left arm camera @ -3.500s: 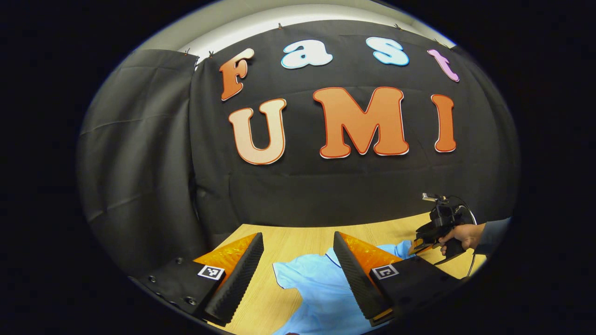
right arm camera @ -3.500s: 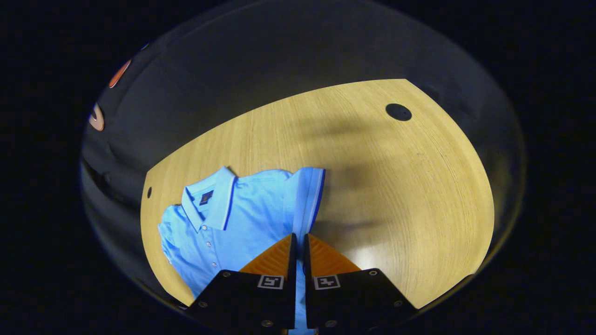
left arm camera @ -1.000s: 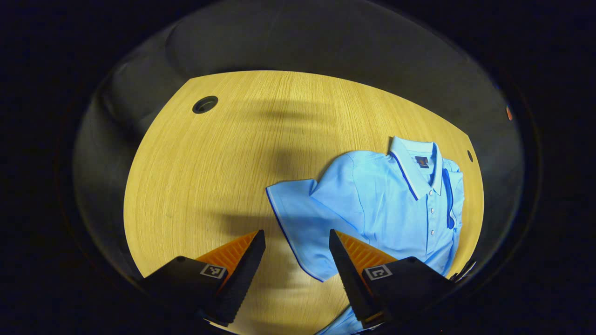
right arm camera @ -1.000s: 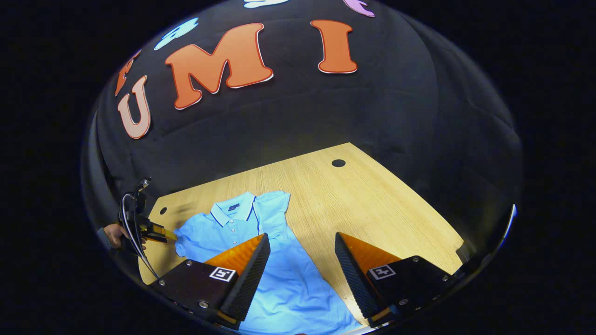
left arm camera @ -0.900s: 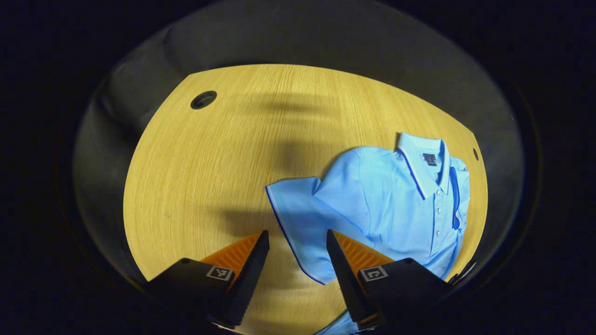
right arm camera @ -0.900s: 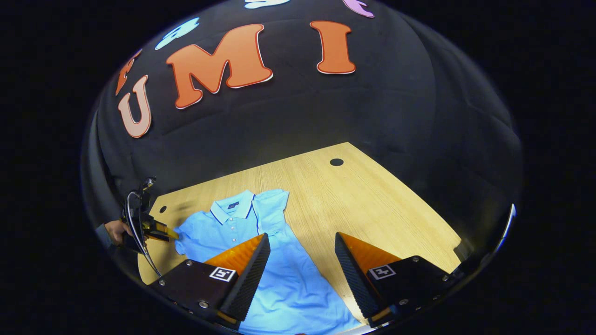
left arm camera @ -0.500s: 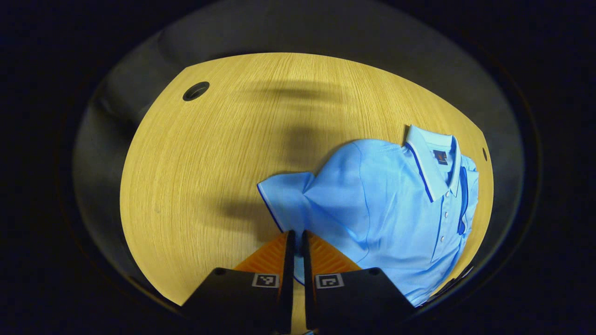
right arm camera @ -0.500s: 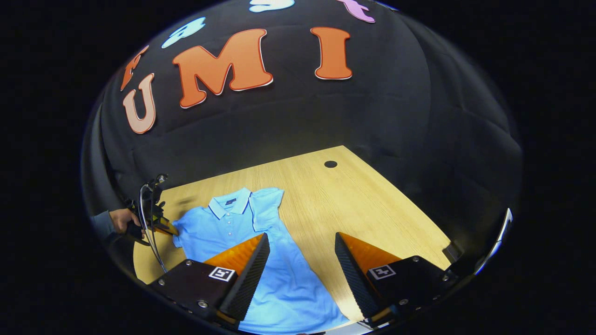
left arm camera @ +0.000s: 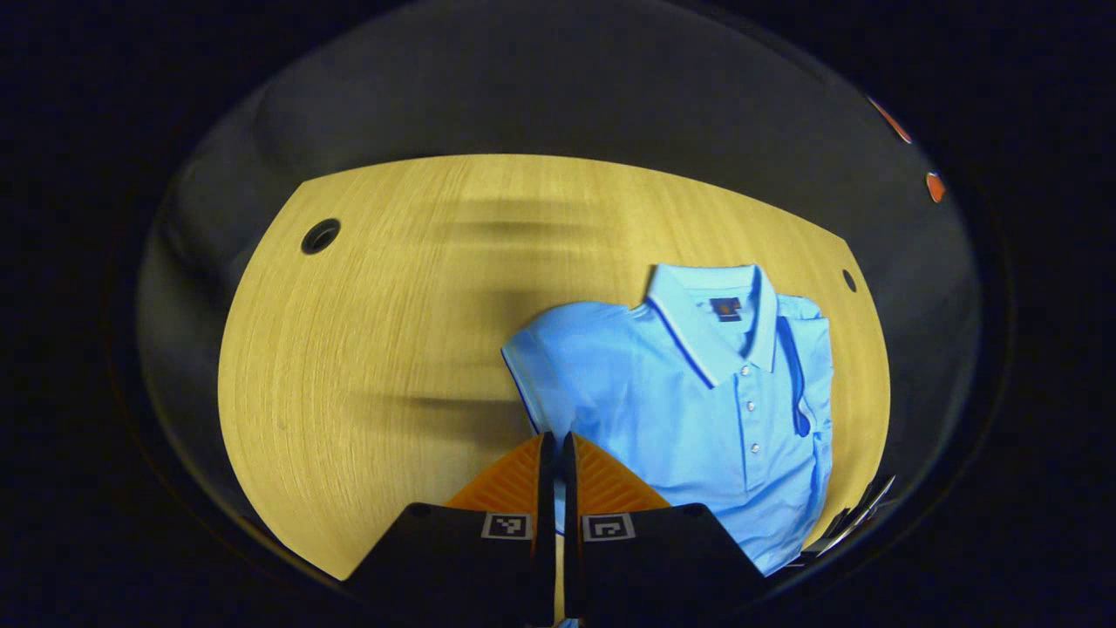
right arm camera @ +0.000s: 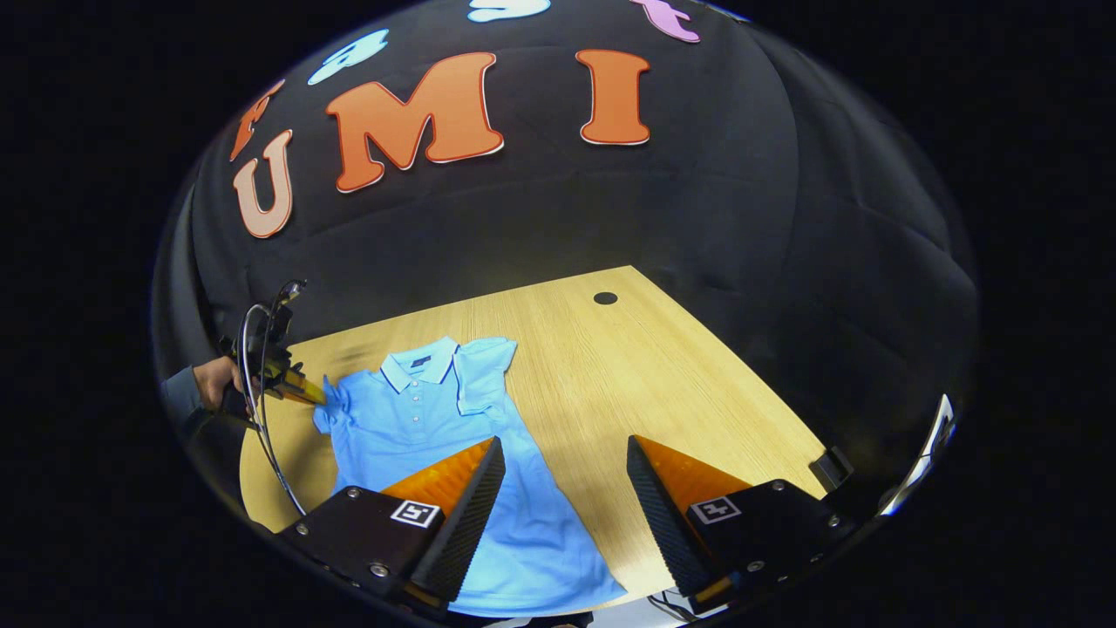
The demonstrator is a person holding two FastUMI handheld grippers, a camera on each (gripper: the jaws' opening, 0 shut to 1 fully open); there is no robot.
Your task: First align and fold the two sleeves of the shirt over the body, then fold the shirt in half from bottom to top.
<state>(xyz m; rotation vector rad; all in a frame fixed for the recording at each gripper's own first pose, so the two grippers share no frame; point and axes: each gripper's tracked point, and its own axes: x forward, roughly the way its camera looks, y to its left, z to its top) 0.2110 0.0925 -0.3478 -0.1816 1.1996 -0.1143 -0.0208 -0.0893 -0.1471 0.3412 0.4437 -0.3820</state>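
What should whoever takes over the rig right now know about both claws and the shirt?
Left claw: shut on the light blue polo shirt's left sleeve, lifting it toward the body.
Right claw: open, holding nothing, above the shirt's lower part.
Shirt lies face up on the pale wooden table.
Done: right sleeve folded over the body.
Left: lay the left sleeve over the body, then fold bottom to top.

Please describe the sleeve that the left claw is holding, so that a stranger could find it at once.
On the wooden table lies a light blue polo shirt. The held sleeve is the one pinched in the left claw, lifted at the shirt's edge; the other sleeve already lies folded flat beside the collar.
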